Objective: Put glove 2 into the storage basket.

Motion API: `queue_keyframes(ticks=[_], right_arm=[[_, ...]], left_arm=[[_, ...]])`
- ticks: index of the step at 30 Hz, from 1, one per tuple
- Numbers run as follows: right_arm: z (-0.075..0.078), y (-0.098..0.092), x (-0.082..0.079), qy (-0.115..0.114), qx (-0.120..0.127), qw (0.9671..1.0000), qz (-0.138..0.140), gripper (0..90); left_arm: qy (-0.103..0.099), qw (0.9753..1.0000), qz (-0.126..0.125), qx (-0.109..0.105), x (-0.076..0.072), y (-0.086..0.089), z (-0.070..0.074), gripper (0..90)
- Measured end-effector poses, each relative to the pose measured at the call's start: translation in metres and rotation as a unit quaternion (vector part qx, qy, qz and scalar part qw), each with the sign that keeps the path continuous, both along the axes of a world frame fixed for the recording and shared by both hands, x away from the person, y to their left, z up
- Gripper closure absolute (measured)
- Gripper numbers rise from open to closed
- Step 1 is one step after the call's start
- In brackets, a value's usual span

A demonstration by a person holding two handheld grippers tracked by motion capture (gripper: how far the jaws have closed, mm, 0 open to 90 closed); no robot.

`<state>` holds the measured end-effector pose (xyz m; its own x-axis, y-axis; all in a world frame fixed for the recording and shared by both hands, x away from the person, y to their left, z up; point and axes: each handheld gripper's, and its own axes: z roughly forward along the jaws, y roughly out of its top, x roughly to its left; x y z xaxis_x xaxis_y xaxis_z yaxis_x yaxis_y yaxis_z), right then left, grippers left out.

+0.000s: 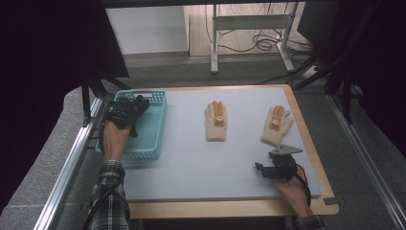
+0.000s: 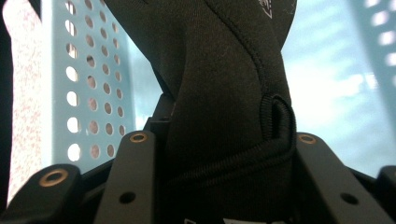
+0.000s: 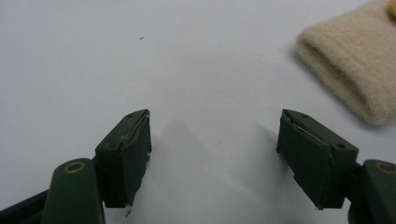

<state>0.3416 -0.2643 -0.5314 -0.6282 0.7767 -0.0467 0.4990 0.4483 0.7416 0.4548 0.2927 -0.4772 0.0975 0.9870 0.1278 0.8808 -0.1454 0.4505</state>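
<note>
High view: your left gripper holds a black fabric glove over the teal perforated plastic basket, straight below.
Left gripper view: jaws clamped on the glove's cuff.
Right gripper view: right gripper wide open, empty; beige knit glove lies ahead-right.

Basket left of two gloves

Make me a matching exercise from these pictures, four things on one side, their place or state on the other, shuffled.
Things:
1. black glove
2. basket
3. right gripper
4. beige gloves

Place or state:
A. open, holding nothing
B. flat on the mat, side by side
C. clamped in the left gripper
D. left edge of the mat

Pairs: 1-C, 2-D, 3-A, 4-B
</note>
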Motion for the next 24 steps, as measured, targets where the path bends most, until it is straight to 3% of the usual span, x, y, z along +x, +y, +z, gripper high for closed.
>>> queue_keyframes(ticks=[5, 9, 12, 13, 18, 24], right_arm=[[0.0, 0.0, 0.0, 0.0, -0.001, 1.0, 0.001, 25.5], [0.0, 0.0, 0.0, -0.001, 0.0, 1.0, 0.001, 25.3], [0.0, 0.0, 0.0, -0.001, 0.0, 1.0, 0.002, 25.1], [0.0, 0.0, 0.0, -0.001, 0.0, 1.0, 0.002, 25.1], [0.0, 0.0, 0.0, -0.001, -0.001, 1.0, 0.002, 25.0], [0.0, 0.0, 0.0, -0.001, -0.002, 1.0, 0.002, 25.0]], left_arm=[[0.03, 0.9988, 0.015, 0.036, 0.013, 0.004, -0.015, 59.5], [0.047, 0.9975, 0.021, 0.048, 0.017, 0.009, -0.026, 57.3], [0.063, 0.9966, 0.017, 0.051, 0.016, 0.013, -0.032, 46.3], [0.061, 0.9969, 0.015, 0.046, 0.015, 0.015, -0.032, 40.0], [0.049, 0.9987, -0.003, -0.016, 0.007, 0.023, -0.022, 16.9], [0.005, 0.9975, -0.019, -0.069, -0.005, 0.032, -0.001, 5.8]])
